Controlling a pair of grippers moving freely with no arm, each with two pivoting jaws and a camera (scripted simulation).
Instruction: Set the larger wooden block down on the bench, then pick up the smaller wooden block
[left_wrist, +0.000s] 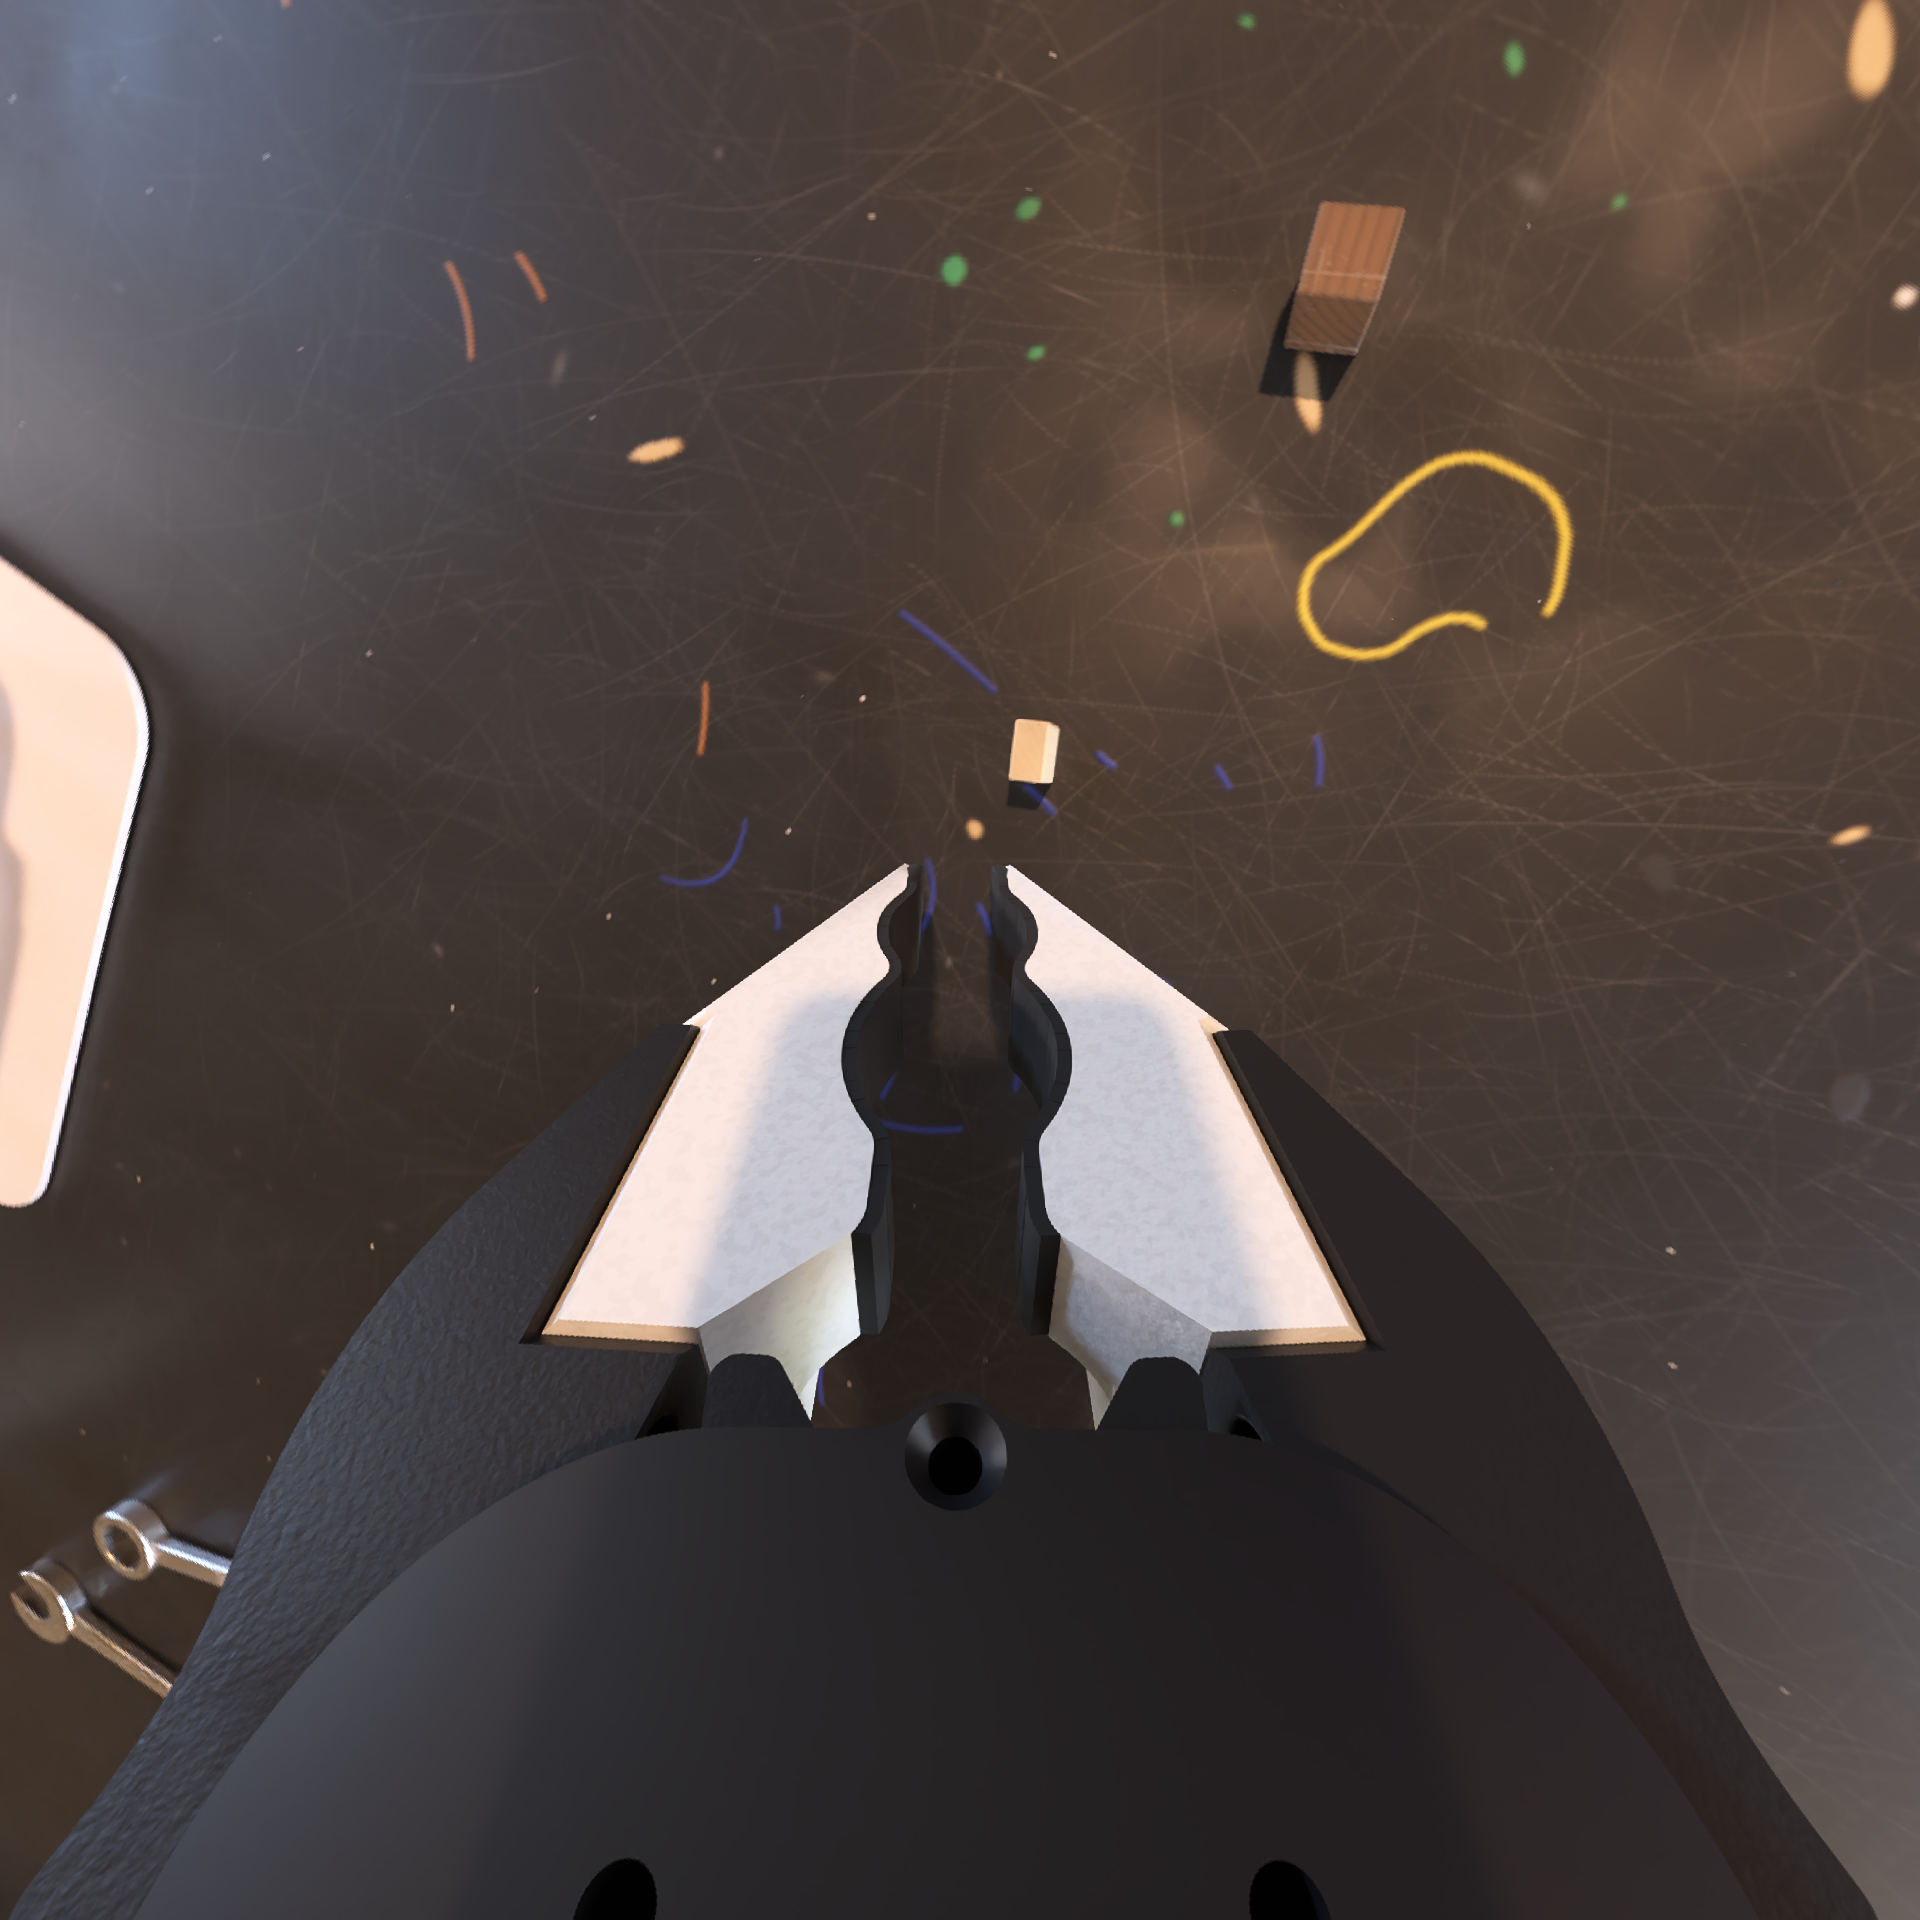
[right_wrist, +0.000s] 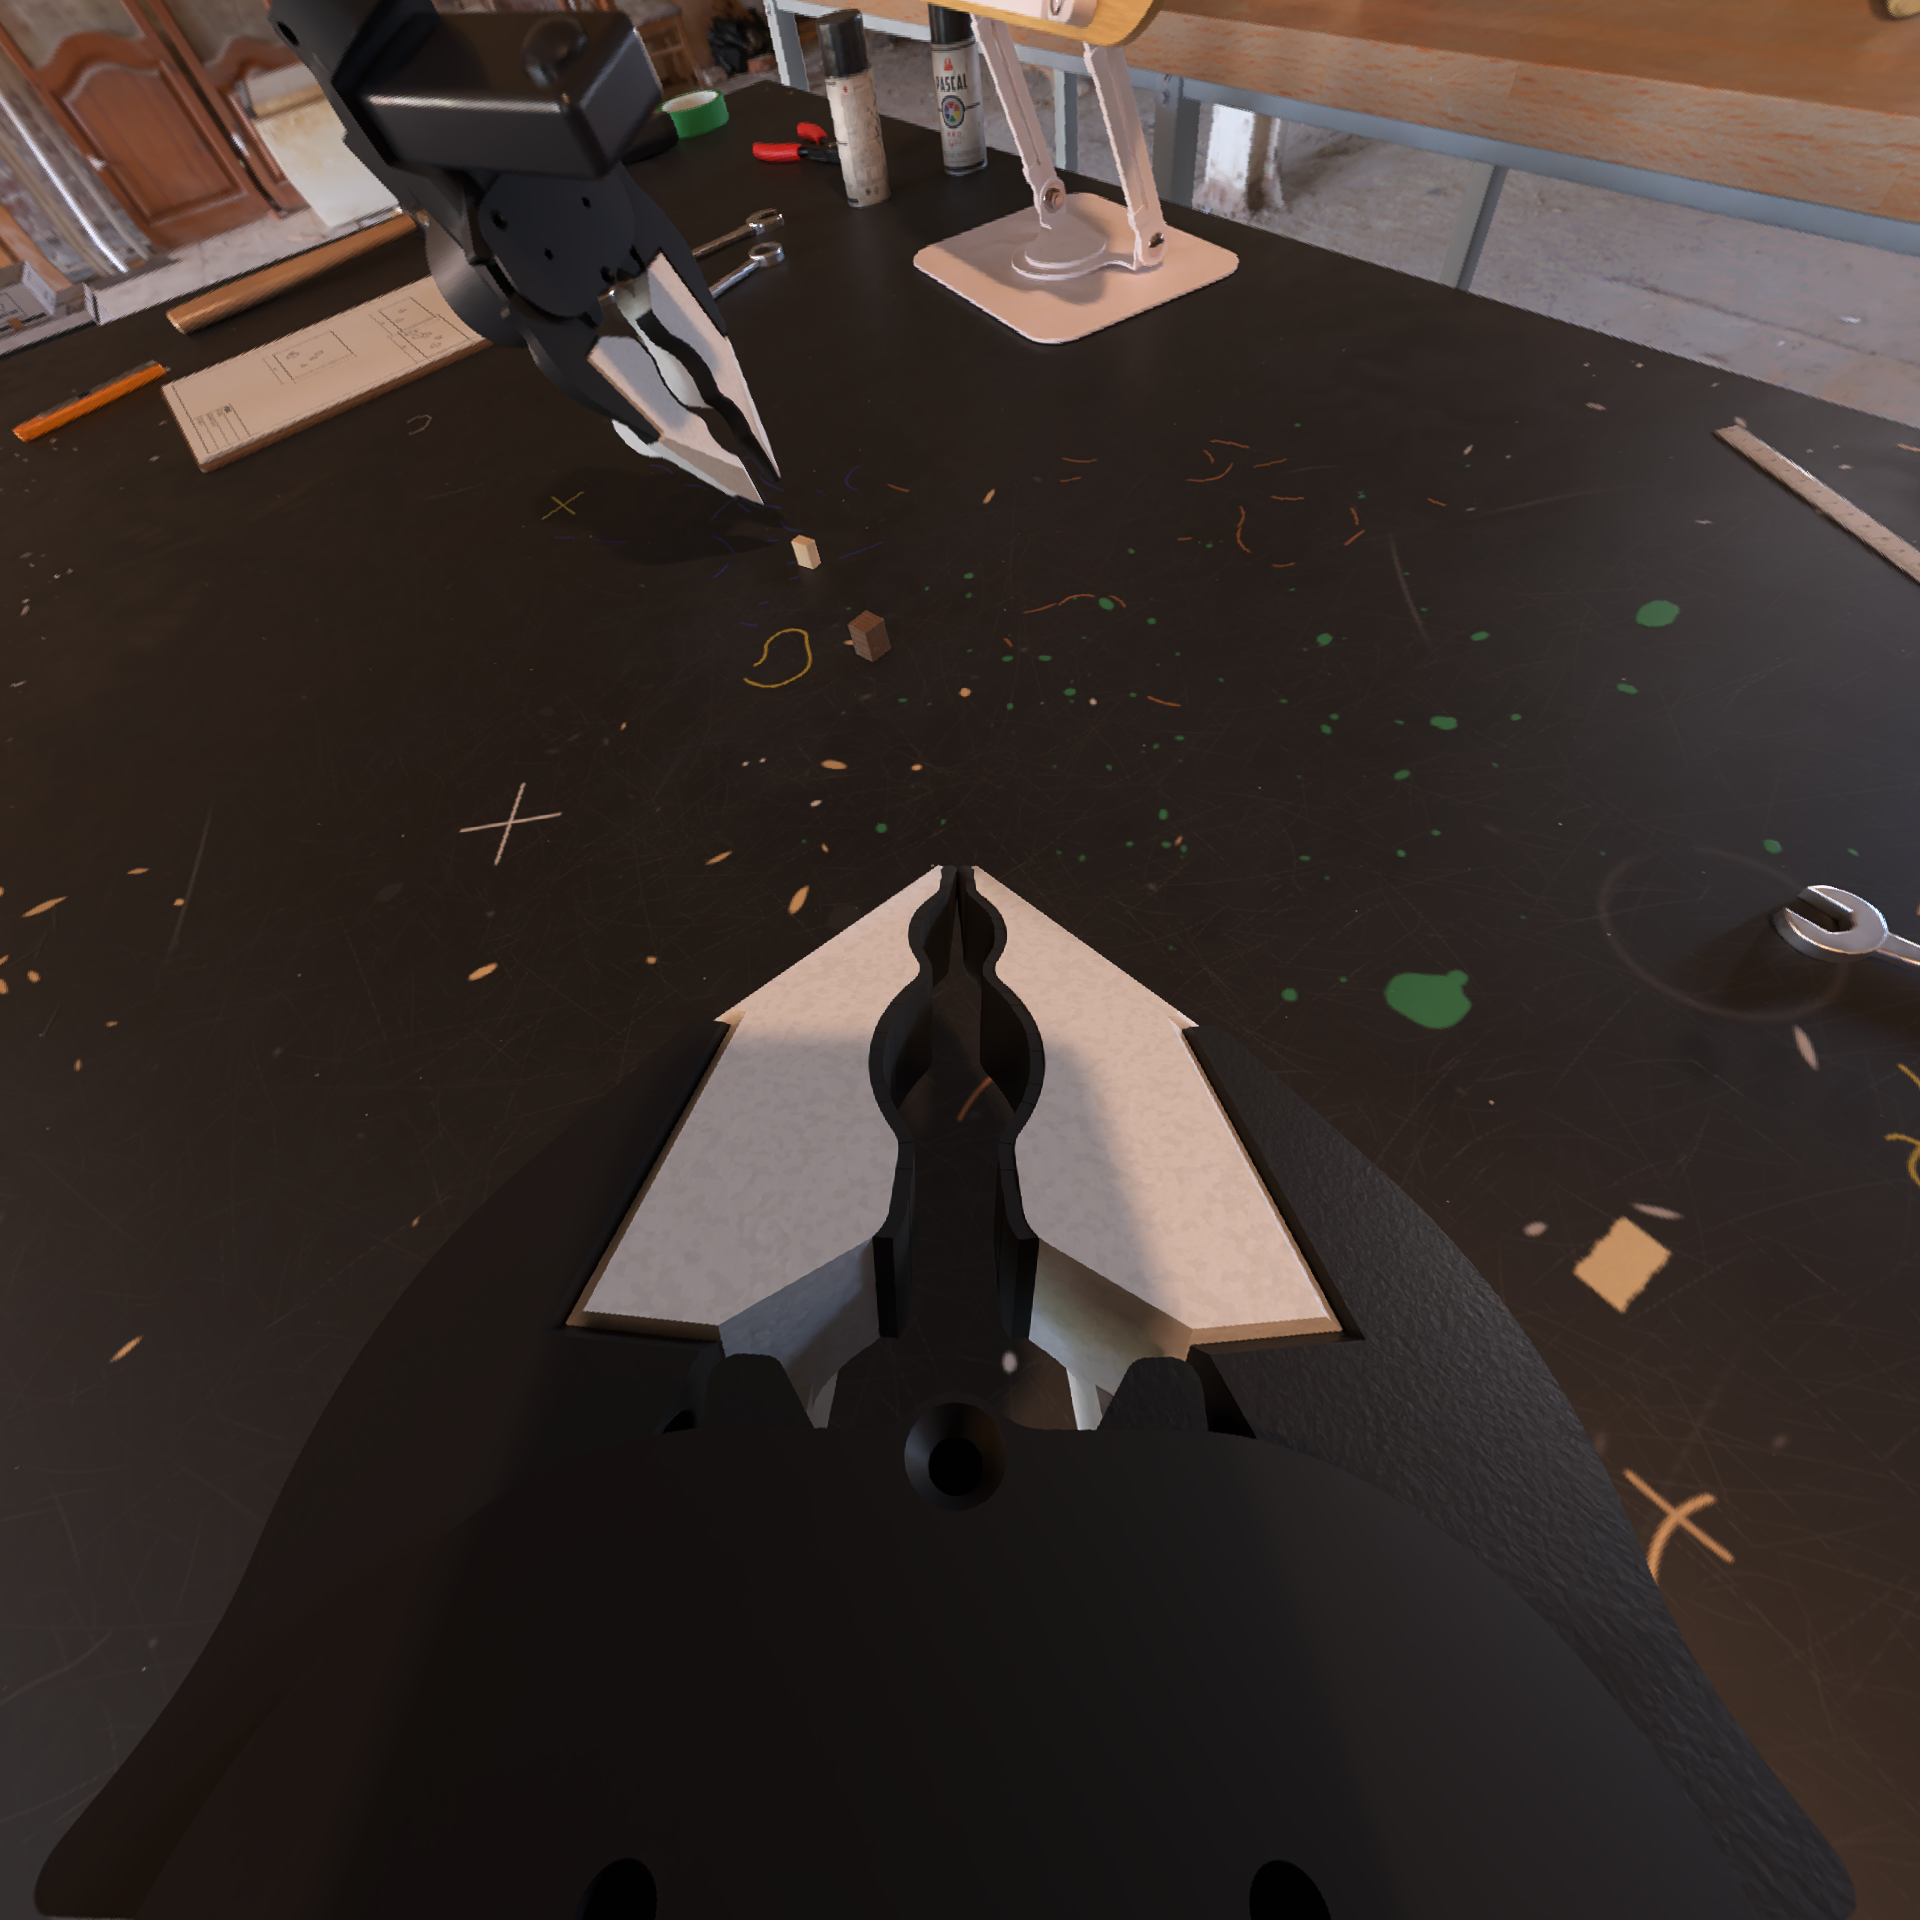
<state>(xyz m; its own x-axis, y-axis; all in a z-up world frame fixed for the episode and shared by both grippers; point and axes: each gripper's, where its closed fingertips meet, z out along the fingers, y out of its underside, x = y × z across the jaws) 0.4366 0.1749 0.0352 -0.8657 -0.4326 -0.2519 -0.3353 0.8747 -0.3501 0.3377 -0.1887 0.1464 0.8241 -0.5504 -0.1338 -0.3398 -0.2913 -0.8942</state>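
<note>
The smaller wooden block (left_wrist: 1033, 749), pale and light-toned, rests on the dark scratched counter (left_wrist: 416, 520) just beyond the tips of the left gripper (left_wrist: 957, 873), a little right of their centre line, with nothing touching it. The larger wooden block (left_wrist: 1340, 278), darker brown, sits on the counter farther off and to the right, well apart from the small one, and a looped yellow thread (left_wrist: 1434, 556) lies between and to the right of the two. The left gripper's fingers (left_wrist: 790, 1122) stand a narrow way apart and hold nothing; bare counter with short blue marks shows through the gap. From the right wrist view the same gripper (right_wrist: 774, 488) tilts steeply down with its tips near the small block (right_wrist: 805, 552), while the brown block (right_wrist: 869, 636) stands nearer the camera beside the yellow loop (right_wrist: 779, 660). The right gripper (right_wrist: 957, 871) hovers over a bare stretch of counter speckled with green and tan flecks, well short of both blocks; its fingers (right_wrist: 800, 1143) are drawn together at the tips and empty. At the far side stand a white lamp base (right_wrist: 1075, 272), two spray cans (right_wrist: 862, 114) and a pair of wrenches (right_wrist: 743, 249); another wrench (right_wrist: 1839, 928) lies at the right edge.
</note>
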